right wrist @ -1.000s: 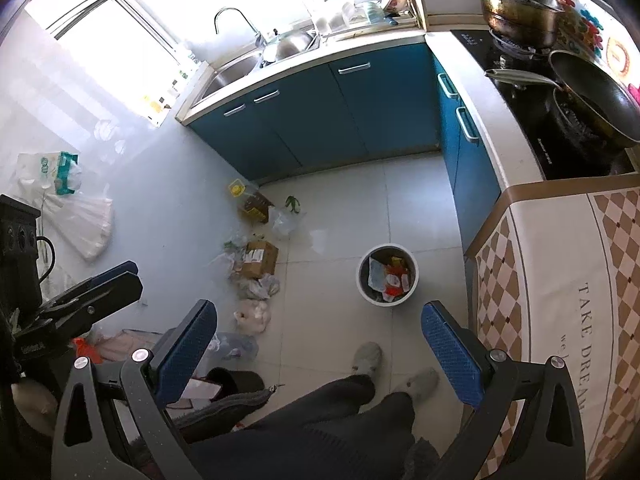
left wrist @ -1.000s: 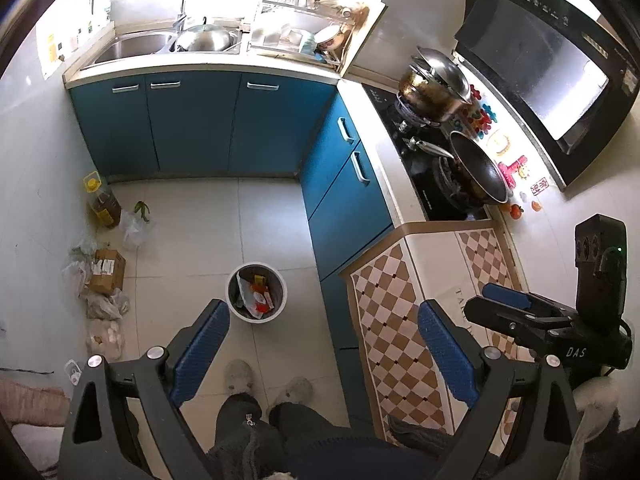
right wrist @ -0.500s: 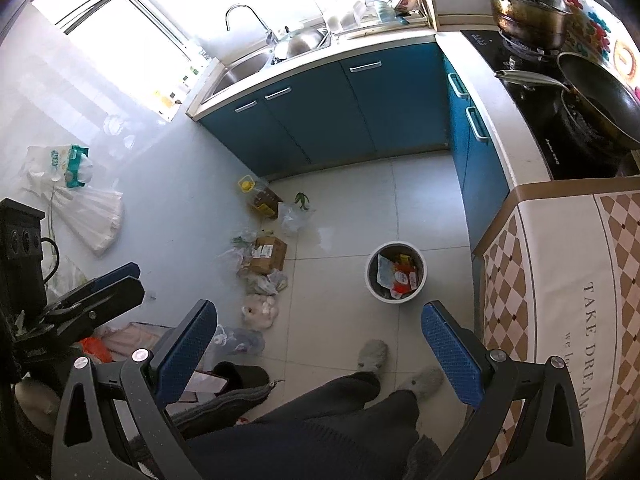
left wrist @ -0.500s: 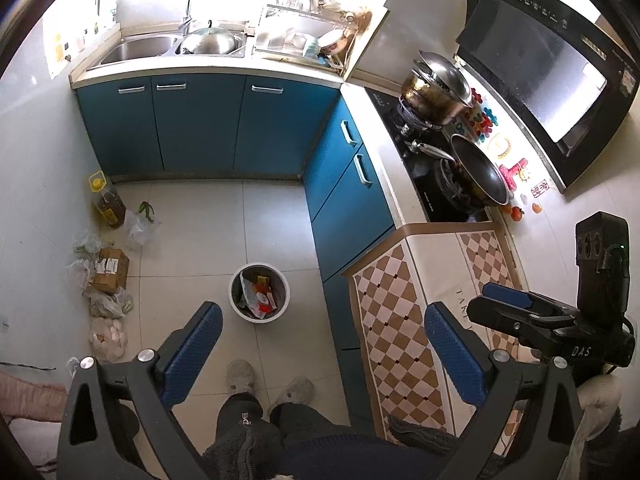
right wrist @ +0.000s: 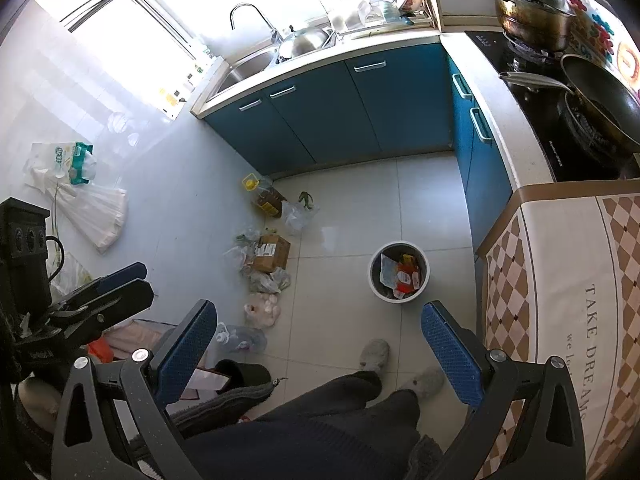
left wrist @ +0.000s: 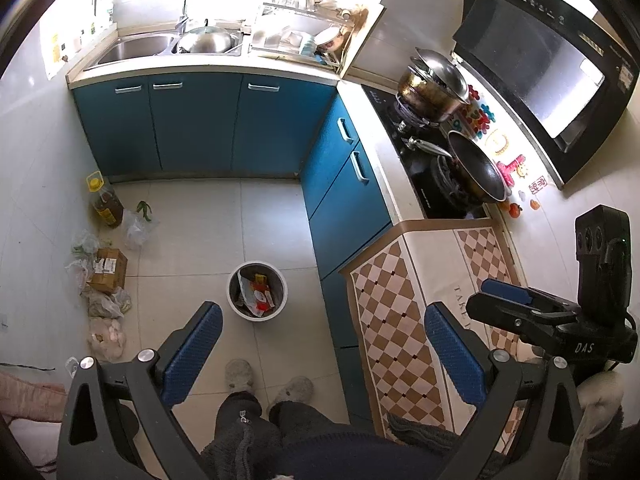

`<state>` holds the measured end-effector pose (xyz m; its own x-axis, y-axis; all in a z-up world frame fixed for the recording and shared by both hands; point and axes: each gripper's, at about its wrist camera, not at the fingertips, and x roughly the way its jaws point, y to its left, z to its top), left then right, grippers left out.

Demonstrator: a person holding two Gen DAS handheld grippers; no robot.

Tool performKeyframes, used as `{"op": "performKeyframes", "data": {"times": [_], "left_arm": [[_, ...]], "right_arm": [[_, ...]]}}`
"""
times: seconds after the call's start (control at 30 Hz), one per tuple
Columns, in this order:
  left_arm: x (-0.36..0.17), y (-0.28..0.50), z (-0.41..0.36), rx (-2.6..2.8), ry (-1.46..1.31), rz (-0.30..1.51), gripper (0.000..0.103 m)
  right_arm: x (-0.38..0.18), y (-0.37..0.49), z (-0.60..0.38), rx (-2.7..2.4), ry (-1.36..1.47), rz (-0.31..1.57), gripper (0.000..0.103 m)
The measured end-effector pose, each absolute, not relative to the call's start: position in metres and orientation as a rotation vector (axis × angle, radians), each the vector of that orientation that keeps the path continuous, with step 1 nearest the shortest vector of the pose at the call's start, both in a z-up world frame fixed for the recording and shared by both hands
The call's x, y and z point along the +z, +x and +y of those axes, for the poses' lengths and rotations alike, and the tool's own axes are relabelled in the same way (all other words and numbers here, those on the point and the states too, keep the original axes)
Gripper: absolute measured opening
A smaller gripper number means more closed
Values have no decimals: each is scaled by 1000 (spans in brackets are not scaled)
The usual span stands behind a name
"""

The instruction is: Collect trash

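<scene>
Open floor (left wrist: 264,220) — bin (left wrist: 257,291), bags (left wrist: 105,304) aside

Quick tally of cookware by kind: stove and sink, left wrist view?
Pots: 1, lidded pot on the stove
Woks: 1, wok on the stove
Bowls: 1, steel bowl in the sink
Total: 3

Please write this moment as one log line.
left gripper: open, empty | right gripper: open, empty | trash bin: on floor, holds wrappers | step: no trash grasped yet
</scene>
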<state>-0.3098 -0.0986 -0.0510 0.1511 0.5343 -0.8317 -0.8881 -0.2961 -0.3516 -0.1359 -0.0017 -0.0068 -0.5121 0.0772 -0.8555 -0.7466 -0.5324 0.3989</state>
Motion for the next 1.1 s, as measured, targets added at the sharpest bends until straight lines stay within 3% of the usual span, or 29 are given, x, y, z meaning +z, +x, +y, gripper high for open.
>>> {"op": "performKeyframes", "data": {"times": [1.1], "left_arm": [[-52, -305, -95, 1464, -1185, 417, 103]], "right_arm": [[-8, -128, -10, 2094, -1126, 1097, 103]]}}
